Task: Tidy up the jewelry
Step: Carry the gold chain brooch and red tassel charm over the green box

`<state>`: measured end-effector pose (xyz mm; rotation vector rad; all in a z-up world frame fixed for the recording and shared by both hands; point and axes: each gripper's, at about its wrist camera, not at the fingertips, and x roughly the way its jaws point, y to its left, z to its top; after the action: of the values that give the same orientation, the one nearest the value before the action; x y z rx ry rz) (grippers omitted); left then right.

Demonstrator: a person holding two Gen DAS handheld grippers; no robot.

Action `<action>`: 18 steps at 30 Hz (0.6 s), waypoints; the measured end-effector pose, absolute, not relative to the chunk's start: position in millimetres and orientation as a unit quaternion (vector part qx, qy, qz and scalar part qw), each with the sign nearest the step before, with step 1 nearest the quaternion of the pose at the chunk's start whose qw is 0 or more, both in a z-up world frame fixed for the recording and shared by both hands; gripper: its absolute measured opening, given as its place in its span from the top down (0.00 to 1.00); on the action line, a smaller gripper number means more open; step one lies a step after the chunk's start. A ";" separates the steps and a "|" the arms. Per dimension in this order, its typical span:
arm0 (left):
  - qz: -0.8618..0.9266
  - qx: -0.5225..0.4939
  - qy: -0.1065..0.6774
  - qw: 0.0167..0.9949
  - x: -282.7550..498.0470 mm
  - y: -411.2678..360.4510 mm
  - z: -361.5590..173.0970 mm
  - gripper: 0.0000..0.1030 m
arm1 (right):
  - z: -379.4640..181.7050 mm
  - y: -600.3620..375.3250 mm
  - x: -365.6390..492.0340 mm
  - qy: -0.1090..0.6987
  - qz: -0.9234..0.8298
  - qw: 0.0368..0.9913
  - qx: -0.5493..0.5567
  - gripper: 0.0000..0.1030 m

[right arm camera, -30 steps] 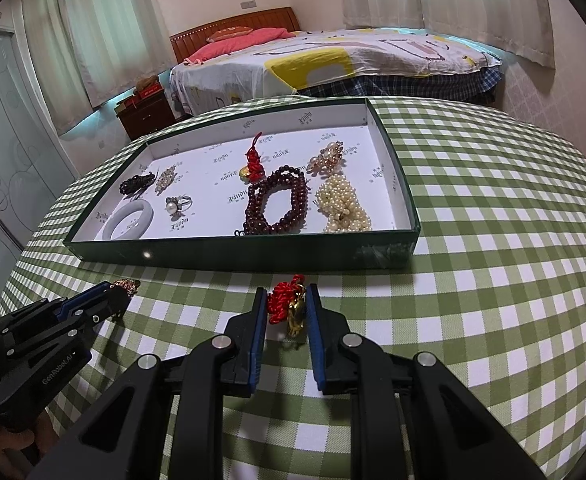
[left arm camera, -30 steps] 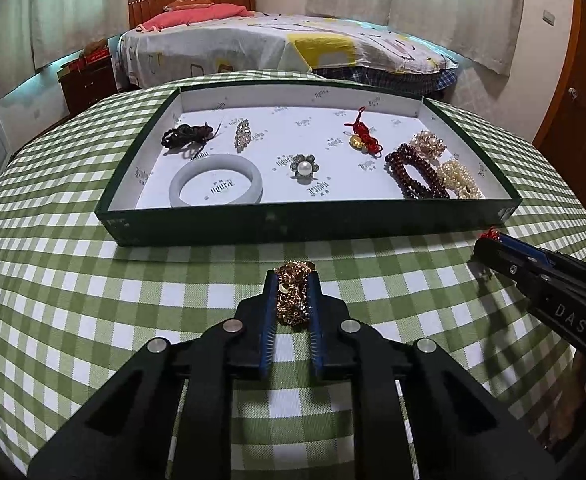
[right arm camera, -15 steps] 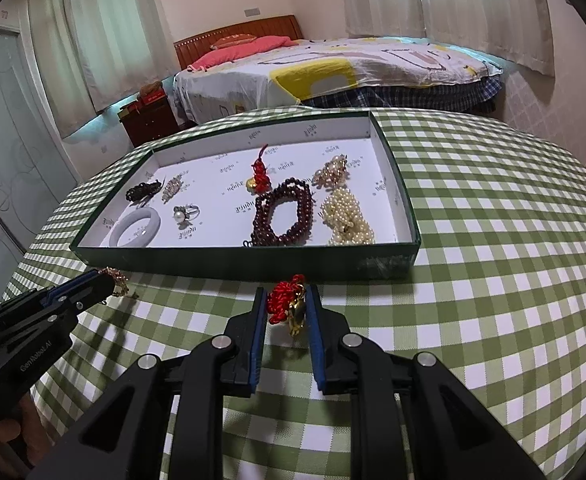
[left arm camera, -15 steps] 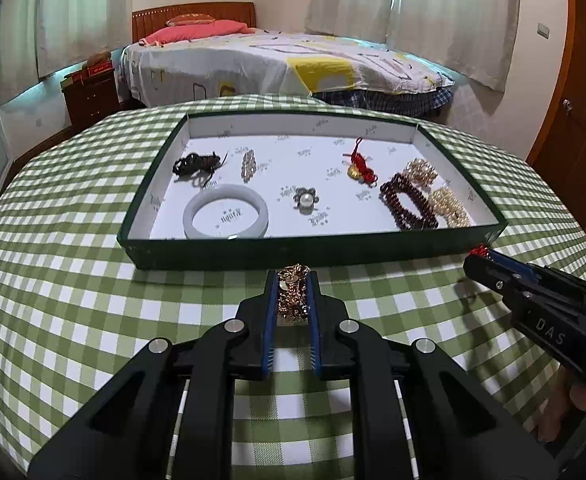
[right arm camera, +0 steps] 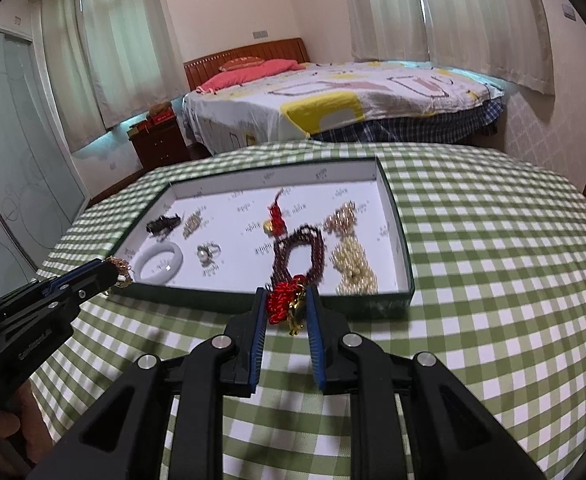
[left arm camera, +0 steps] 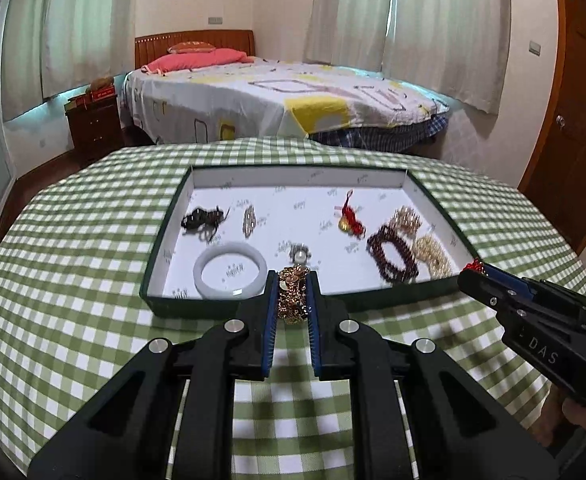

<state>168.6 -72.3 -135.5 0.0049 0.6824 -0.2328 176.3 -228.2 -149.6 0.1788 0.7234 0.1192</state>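
Left gripper was clamped on a bunched gold chain, held clear of the checked tablecloth just short of the green tray — links spilled below the pads. Right gripper was closed on a red knotted charm with a small gold pendant dangling beneath, also at the tray's near wall. Both pieces looked light, limp and free to swing; the chain likely slippery and prone to snag or tangle, so a pinch across the gathered bulk seemed soundest. The charm's cord knot offered the firmer hold — the pendant would slip. Inside the tray lay a pale bangle, dark red beads and pearls.
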 end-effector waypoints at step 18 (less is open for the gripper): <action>-0.128 -0.016 0.277 0.952 217.3 -83.1 -88.8 0.87 | -100.9 -222.4 226.6 0.280 0.071 0.955 0.065 0.80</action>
<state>217.3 -83.1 -88.8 -0.0327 0.5625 -0.2598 226.6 -222.4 -100.9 0.1329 0.5692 0.1443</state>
